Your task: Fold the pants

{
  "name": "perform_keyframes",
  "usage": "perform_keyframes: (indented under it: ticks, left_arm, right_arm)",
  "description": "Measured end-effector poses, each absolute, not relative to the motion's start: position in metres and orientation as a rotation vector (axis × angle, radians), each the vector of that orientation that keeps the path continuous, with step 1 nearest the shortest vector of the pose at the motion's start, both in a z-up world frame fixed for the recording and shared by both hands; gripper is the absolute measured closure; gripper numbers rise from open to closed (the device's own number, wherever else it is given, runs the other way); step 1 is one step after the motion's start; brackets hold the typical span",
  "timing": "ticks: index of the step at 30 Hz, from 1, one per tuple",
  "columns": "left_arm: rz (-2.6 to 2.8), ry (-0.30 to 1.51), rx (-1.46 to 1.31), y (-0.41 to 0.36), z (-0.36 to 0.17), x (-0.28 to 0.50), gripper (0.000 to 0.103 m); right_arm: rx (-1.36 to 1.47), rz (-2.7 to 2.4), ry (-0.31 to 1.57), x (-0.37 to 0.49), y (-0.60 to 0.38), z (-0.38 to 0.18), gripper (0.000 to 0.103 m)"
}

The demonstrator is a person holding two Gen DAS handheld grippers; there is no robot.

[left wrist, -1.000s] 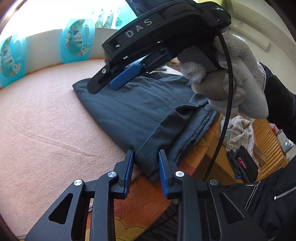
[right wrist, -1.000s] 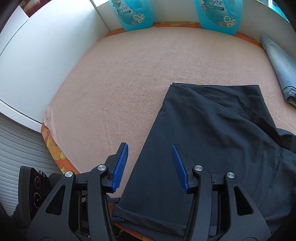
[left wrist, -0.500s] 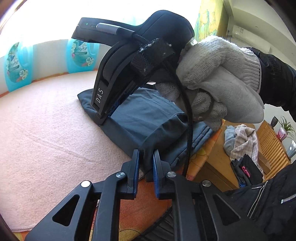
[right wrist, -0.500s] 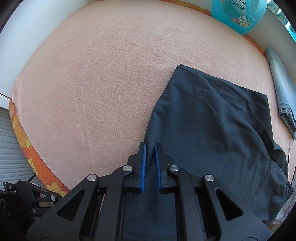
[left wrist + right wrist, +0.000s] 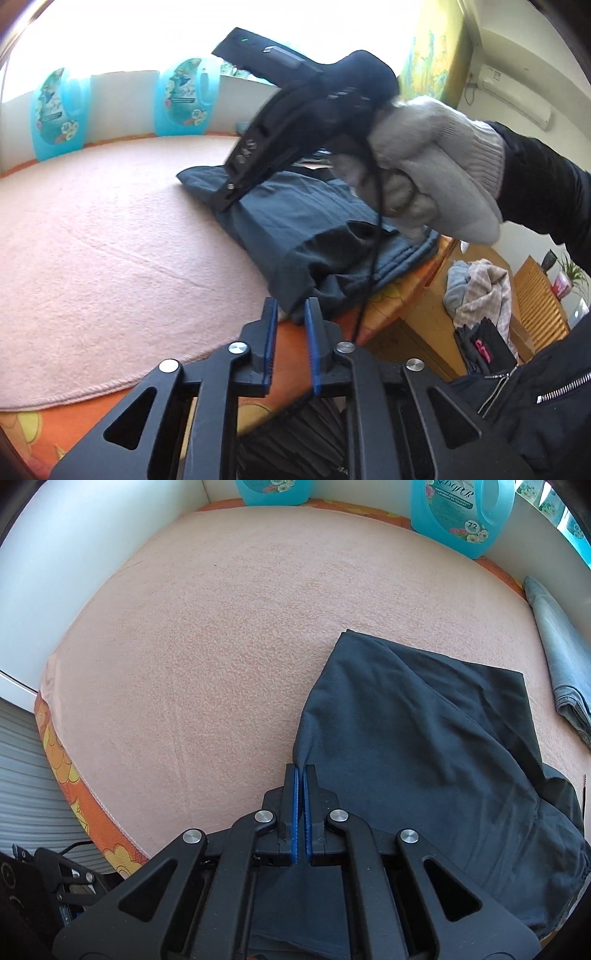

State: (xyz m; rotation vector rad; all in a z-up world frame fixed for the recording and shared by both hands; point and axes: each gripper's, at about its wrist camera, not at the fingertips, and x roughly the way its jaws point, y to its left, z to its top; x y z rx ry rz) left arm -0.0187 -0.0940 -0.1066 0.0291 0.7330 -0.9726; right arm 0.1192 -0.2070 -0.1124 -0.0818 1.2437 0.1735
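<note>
Right gripper (image 5: 300, 771) is clamped tight on a fold of the dark pants (image 5: 417, 731), near the front edge of the pink blanket (image 5: 221, 646). Left gripper (image 5: 291, 308) has the pants' corner between its pads, jaws easing apart, right at the blanket's edge.

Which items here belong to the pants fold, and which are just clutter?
In the job:
- dark pants
- right gripper, shut on the pants' edge
- left gripper, jaws opening, pants corner between them
- pink towel under the pants

Lying about:
- detergent bottles
- folded jeans
- clothes pile off the table
</note>
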Motion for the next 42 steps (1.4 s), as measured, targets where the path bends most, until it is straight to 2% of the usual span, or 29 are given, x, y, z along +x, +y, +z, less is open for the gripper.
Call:
perform_keyframes:
  ticks: [13, 19, 29, 30, 31, 32, 33, 37, 38, 39, 40, 42]
  left_arm:
    - [-1.121, 0.762, 0.124, -0.128, -0.108, 0.001, 0.084]
    - [-1.131, 0.746, 0.148, -0.137, -0.105, -0.006, 0.1]
    - [-1.11, 0.736, 0.14, -0.13, -0.098, -0.016, 0.101]
    - [-1.103, 0.75, 0.114, -0.128, -0.098, -0.01, 0.097]
    - [-1.095, 0.768, 0.084, -0.127, -0.098, -0.004, 0.085]
    - [-1.095, 0.786, 0.057, -0.125, -0.098, 0.002, 0.08]
    - [-1.11, 0.8, 0.038, -0.126, -0.098, 0.006, 0.077]
    - [-1.119, 0.803, 0.05, -0.136, -0.095, 0.008, 0.077]
    - [-1.135, 0.796, 0.06, -0.138, -0.094, 0.005, 0.078]
    - [-1.147, 0.779, 0.074, -0.139, -0.091, 0.001, 0.083]
    - [-1.139, 0.755, 0.103, -0.141, -0.089, -0.004, 0.102]
    - [-1.119, 0.718, 0.168, -0.144, -0.087, -0.016, 0.103]
  right_arm:
    - [-0.093, 0.181, 1.223, 0.117, -0.211, -0.095, 0.101]
    - [-0.097, 0.18, 1.214, 0.121, -0.214, -0.1, 0.101]
    - [-0.028, 0.197, 1.206, 0.122, -0.223, -0.098, 0.101]
    - [-0.027, 0.197, 1.204, 0.122, -0.223, -0.098, 0.101]
    - [-0.02, 0.2, 1.204, 0.122, -0.223, -0.098, 0.101]
    - [-0.016, 0.202, 1.205, 0.123, -0.224, -0.098, 0.101]
    - [-0.017, 0.204, 1.204, 0.122, -0.224, -0.097, 0.101]
    - [-0.01, 0.206, 1.203, 0.123, -0.224, -0.097, 0.101]
    - [-0.007, 0.207, 1.203, 0.123, -0.224, -0.097, 0.101]
    - [-0.006, 0.207, 1.202, 0.124, -0.225, -0.097, 0.101]
    - [-0.007, 0.207, 1.2, 0.124, -0.226, -0.097, 0.101]
    - [-0.004, 0.204, 1.197, 0.125, -0.228, -0.098, 0.101]
